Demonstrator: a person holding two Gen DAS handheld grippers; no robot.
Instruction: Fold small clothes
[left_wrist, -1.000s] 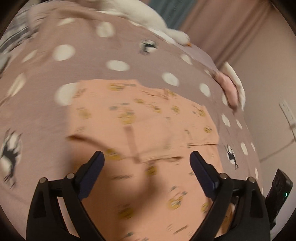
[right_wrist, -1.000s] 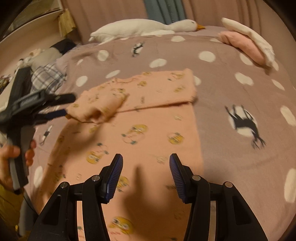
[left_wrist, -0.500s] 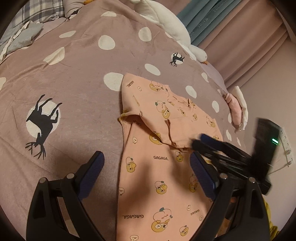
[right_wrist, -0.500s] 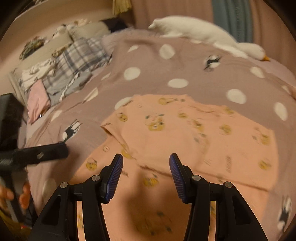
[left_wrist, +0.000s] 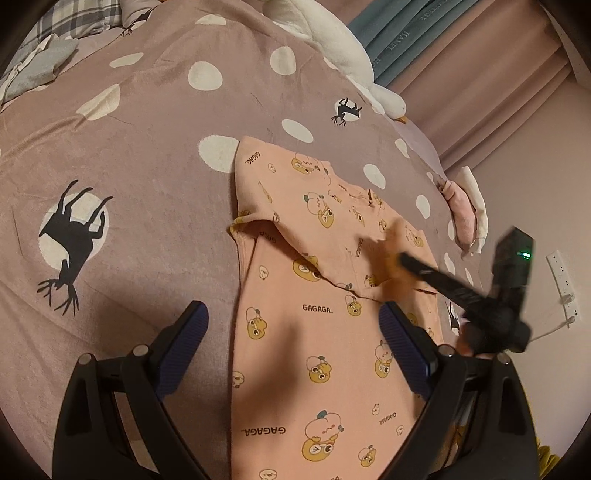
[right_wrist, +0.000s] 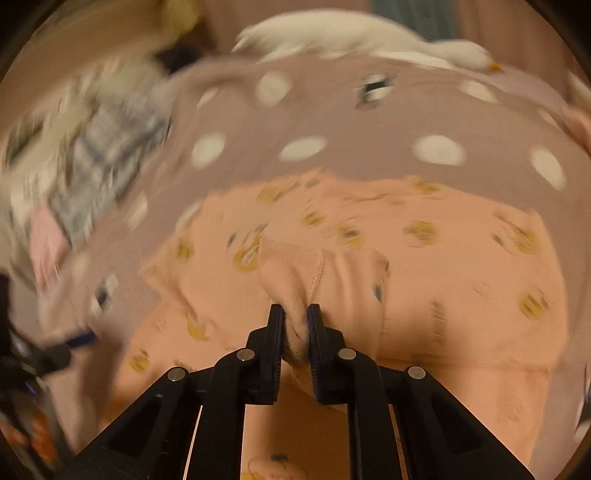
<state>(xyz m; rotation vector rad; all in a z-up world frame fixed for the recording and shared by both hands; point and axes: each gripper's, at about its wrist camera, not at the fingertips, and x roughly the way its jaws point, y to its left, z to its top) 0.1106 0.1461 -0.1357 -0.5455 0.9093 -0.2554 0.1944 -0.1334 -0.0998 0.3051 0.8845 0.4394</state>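
Peach shirt blurred, a fold between closing right fingers; left fingers wide, empty

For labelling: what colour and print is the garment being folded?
Peach garment with yellow cartoon characters, clearest in the left wrist view.

Your right wrist view is smeared by motion: the heap of clothes at far left is a blur, its pieces impossible to sort. The shirt runs off the near edge. In your left view, the right gripper is blurred.
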